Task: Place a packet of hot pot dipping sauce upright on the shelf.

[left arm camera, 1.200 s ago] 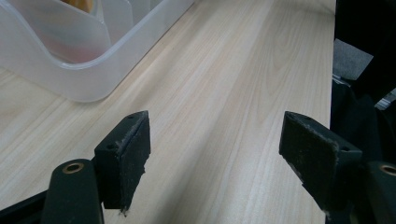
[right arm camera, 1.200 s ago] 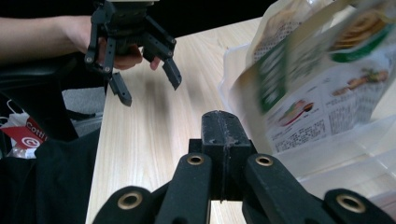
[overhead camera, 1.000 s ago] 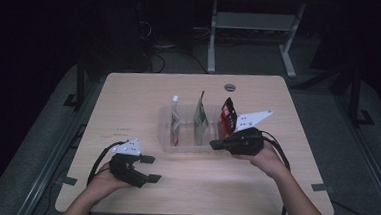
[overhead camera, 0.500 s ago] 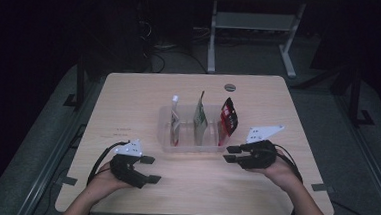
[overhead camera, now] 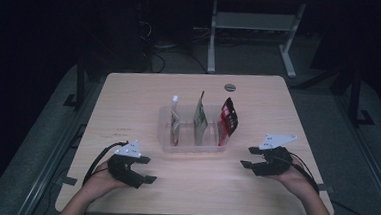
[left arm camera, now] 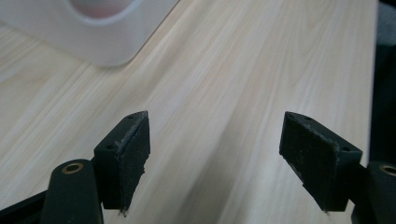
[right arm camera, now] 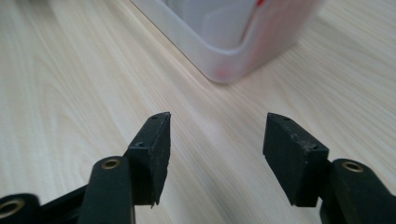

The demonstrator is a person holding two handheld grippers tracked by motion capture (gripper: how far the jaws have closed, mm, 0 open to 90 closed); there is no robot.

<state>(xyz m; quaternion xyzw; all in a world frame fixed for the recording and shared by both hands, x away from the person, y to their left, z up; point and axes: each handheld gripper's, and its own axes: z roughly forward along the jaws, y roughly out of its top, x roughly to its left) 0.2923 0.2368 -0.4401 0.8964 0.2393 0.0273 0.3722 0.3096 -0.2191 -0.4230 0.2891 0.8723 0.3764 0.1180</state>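
Observation:
A clear plastic bin (overhead camera: 192, 145) stands at the middle of the wooden table (overhead camera: 139, 99). Three pouches stand upright in it: a white one (overhead camera: 174, 119), a grey-green one (overhead camera: 200, 117) and a red-and-black one (overhead camera: 228, 116). My left gripper (overhead camera: 148, 169) rests near the front left, open and empty; in the left gripper view its jaws (left arm camera: 215, 154) frame bare wood, with the bin's corner (left arm camera: 93, 37) ahead. My right gripper (overhead camera: 247, 157) sits to the right of the bin, its jaws having just been opening, with nothing between them (right arm camera: 217, 149). The bin's corner (right arm camera: 224, 60) lies just beyond.
A round grommet (overhead camera: 230, 87) is set in the table's far edge. A white desk frame (overhead camera: 248, 26) stands on the dark floor behind. Bare wood lies between the two grippers at the front of the table.
My right gripper has drawn away from the bin's right end, moving right and toward the near edge, and its jaws went from shut to open. The left gripper has stayed put.

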